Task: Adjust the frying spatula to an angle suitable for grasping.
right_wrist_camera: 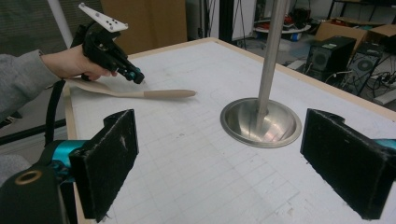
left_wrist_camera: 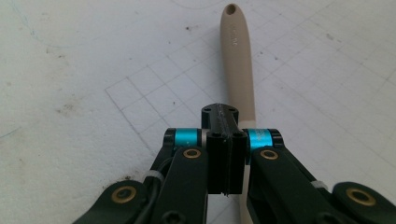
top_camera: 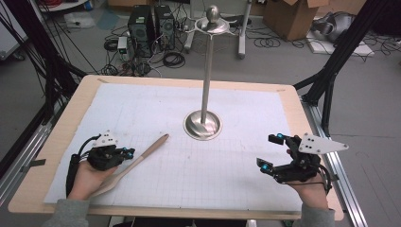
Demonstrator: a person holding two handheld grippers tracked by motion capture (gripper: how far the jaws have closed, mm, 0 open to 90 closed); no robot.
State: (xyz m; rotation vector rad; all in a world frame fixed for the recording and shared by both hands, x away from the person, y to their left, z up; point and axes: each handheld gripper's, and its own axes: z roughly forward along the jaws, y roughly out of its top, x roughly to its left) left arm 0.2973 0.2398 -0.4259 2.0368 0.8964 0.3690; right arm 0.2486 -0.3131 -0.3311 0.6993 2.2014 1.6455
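Gridded white paper (top_camera: 198, 142) covered a pale wooden table (top_camera: 293, 109); beyond its far edge the floor carried computer towers (top_camera: 150, 26), coiled cables and cardboard boxes (top_camera: 293, 16).

A steel stand (top_camera: 206, 71) stood upright right of the table's middle, its round dished base (top_camera: 202, 125) on the paper and a knobbed disc at its top.

A beige wooden spatula (top_camera: 135, 163) lay flat at the near left, handle end pointing toward the stand's base but well apart from it, blade end near the person's left hand (top_camera: 87, 179).

The left hand rested low at the near-left edge, grey sleeve at the table's edge, holding the left gripper (top_camera: 127, 152) just above the paper and aimed right and forward. Its jaws were pressed together with no gap; in the left gripper view the spatula handle (left_wrist_camera: 238, 56) ran beneath and beyond the tips (not between them), so nothing was gripped.

The right hand (top_camera: 309, 191) sat at the near-right edge, wrist over the table rim, holding the right gripper (top_camera: 270, 151) aimed left toward the stand. Its jaws stood wide apart, holding nothing; the right gripper view showed one pad (right_wrist_camera: 109, 158) at each side with the stand's base (right_wrist_camera: 261, 122) between them, farther off.
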